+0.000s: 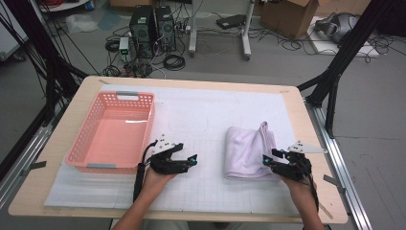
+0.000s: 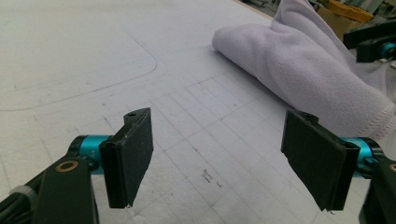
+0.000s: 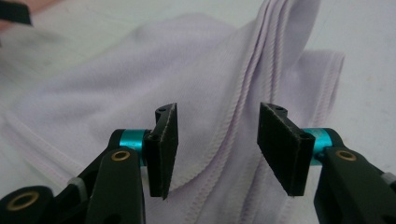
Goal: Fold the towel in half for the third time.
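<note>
A pink basket [image 1: 115, 132] sits at the left of a white mat [image 1: 201, 120] on the table [image 1: 72, 110], with computers [image 1: 153, 28] and a cardboard box [image 1: 287, 17] on the floor beyond.

Overhead plus two close-ups — shared towel [image 1: 249, 152]

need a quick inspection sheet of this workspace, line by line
surface: wooden table under a white gridded mat, faint pen marks.
job's things: folded lilac towel on the mat's right half; empty pink basket on the left.
clutter: nothing seen on the table.
grippers: left gripper open over bare mat; right gripper open, fingers either side of the towel's hemmed edges, contact unclear.
cables: black cable trailing from the left gripper; loose cables on the floor.
surroundings: computer towers, cardboard box, black frame struts.
</note>
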